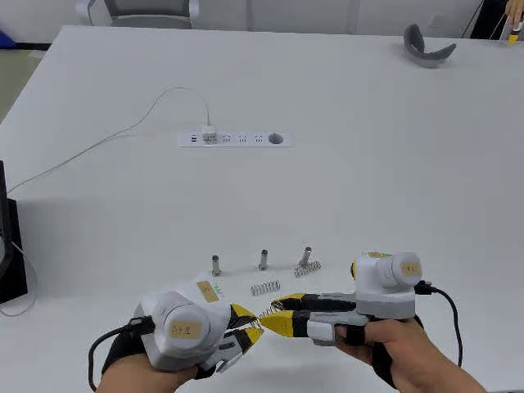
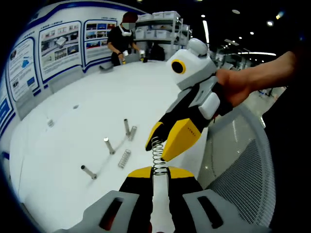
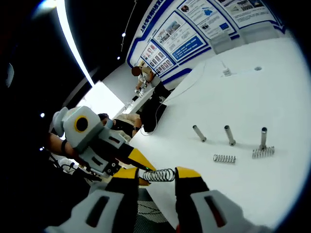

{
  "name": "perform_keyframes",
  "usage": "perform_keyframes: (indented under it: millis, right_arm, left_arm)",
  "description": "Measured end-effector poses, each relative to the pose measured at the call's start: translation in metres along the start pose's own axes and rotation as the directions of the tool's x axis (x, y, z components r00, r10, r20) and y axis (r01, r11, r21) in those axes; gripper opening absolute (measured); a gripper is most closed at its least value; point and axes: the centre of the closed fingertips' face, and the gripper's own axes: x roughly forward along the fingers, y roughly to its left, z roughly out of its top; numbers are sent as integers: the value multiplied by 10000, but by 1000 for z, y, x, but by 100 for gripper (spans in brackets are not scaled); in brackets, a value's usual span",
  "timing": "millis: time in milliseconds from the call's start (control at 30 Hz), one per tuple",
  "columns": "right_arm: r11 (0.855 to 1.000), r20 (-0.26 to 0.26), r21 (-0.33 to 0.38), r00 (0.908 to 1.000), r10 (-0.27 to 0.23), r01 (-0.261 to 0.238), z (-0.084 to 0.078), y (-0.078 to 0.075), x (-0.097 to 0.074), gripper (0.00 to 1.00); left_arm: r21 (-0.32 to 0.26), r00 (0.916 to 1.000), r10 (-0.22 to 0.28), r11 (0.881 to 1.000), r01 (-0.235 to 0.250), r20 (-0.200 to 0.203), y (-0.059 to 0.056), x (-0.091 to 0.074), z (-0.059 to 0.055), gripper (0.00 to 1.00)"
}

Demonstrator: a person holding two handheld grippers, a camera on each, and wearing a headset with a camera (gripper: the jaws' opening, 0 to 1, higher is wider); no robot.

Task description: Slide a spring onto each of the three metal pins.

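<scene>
Evidently left hand-held gripper (image 2: 160, 174) clamps a spring (image 2: 157, 154); right hand-held gripper (image 3: 158, 180), cannot tell; tan labels (image 1: 185, 329) illegible.

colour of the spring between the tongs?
Silver, bare metal; the spring shows best in the right gripper view.

One end of the spring (image 2: 156, 153) is hidden between the left gripper's (image 2: 158, 171) jaws.

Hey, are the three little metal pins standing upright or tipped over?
Upright. The three short silver metal pins each stand on end, in a row on the white table.
</scene>
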Motion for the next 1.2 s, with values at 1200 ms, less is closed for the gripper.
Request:
perform_keyframes:
  millis: [1200]
  right_arm:
    - [9984, -203, 4, 9982, 570, -570, 24, 15, -9, 12]
  left_arm:
    - [1537, 9955, -929, 9841, 887, 200, 3, -2, 18, 10]
